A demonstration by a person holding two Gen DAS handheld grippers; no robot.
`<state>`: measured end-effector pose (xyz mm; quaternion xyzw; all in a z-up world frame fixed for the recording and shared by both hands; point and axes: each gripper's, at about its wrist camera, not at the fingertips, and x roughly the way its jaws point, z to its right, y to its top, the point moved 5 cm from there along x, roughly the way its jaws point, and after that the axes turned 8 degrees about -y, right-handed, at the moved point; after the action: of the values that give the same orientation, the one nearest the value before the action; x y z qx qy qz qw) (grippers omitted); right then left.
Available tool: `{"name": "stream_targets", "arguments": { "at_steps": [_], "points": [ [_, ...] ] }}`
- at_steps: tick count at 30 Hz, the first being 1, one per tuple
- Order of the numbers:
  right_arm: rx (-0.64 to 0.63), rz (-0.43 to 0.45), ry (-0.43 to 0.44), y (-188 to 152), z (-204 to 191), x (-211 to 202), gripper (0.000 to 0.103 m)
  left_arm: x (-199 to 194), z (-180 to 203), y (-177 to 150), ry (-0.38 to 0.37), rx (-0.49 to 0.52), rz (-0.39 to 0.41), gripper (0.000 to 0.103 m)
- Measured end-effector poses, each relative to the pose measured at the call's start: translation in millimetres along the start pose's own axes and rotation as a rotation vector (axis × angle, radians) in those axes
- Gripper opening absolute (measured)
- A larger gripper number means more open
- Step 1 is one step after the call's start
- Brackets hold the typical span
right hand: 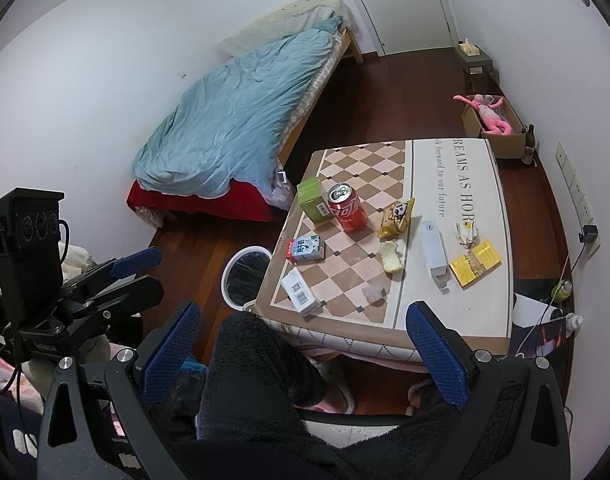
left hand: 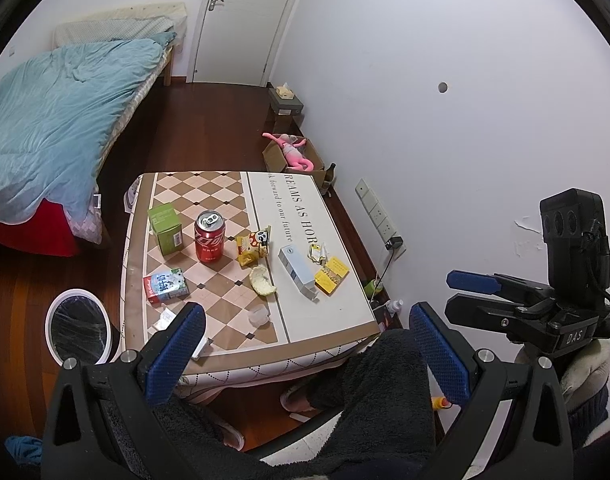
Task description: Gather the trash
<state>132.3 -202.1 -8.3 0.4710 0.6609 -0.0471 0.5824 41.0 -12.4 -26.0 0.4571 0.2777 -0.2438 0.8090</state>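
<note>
Left gripper (left hand: 305,348): one, blue pads spread wide, nothing between them, held above the person's dark fleece-covered knees, short of the table's near edge.
Right gripper (right hand: 305,350): one, also spread wide and empty, level with the left one and beside it.
Table (left hand: 329,320): one low table with a checkered cloth, straight ahead of both tools.
Can (left hand: 209,236): one red can, upright, ahead and left of the left gripper, far half of the table.
Green box (left hand: 165,228): one, upright, just left of the can.
Snack bag (left hand: 254,245): one yellow bag, just right of the can.
Carton (left hand: 166,285): one small red and blue carton lying flat, nearer the left pad.
Peel (left hand: 262,279): one pale piece of rind, mid-table.
Pale blue box (left hand: 298,272): one long box lying flat, right of the peel.
Yellow packets (left hand: 332,274): two, touching the long box's right side.
White box (right hand: 301,293): one, flat, at the near left corner.
Clear cup (left hand: 259,314): one small plastic cup, near the front edge.
Bin (left hand: 78,328): one white-rimmed bin with a dark liner, on the floor left of the table, beside the left pad.
</note>
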Motion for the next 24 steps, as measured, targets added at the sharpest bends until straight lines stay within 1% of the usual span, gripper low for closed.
{"name": "stream_targets", "arguments": {
  "at_steps": [15,19,21,24],
  "points": [
    [-0.005,0.004,0.001,1,-2,-2,0.103,1,2,0,-0.001,0.000,-0.002,0.103],
    [0.000,0.007,0.005,3,-2,-2,0.103,1,0,1,0.017,-0.001,0.003,0.103],
    [0.013,0.014,-0.005,4,-1,-1,0.103,4,-6,2,0.071,-0.006,0.018,0.103],
    [0.063,0.037,-0.050,7,11,9,0.103,13,-24,2,0.232,-0.003,0.060,0.103]
  ]
}}
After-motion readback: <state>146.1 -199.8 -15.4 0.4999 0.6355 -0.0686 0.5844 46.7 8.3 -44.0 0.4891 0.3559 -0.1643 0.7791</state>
